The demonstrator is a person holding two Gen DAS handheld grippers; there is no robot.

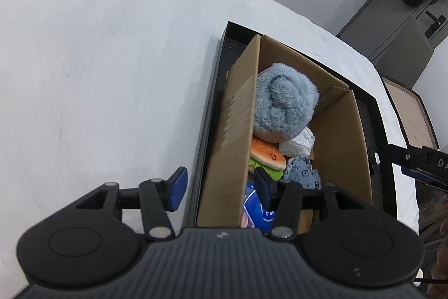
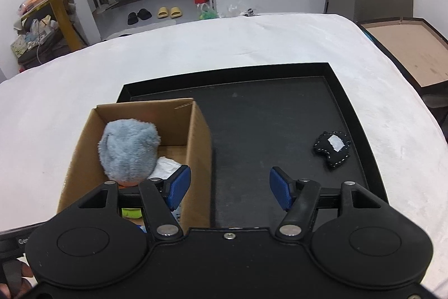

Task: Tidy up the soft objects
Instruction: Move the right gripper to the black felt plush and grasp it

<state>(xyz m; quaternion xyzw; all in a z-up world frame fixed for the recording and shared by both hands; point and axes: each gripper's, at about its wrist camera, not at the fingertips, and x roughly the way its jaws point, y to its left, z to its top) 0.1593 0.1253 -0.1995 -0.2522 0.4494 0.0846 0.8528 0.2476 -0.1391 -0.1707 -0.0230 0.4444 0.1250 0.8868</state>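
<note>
Lengthwise, cardboard box [image 2: 134, 159] away from camera

I see a matt brown corrugated cardboard box [image 2: 198, 136] on a matt black tray [image 2: 280, 114]. Inside, a shaggy grey-blue plush [image 1: 282, 100], a smooth burger toy [image 1: 267, 156], and crinkly clear plastic [image 1: 298, 143]. Table cover [image 1: 98, 60] reads as soft white nap. Black felt piece [image 2: 331, 149], white stitching.

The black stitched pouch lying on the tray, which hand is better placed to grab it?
Right. Its open tongs face the tray floor near the pouch; the left tongs straddle the cardboard box wall.
</note>
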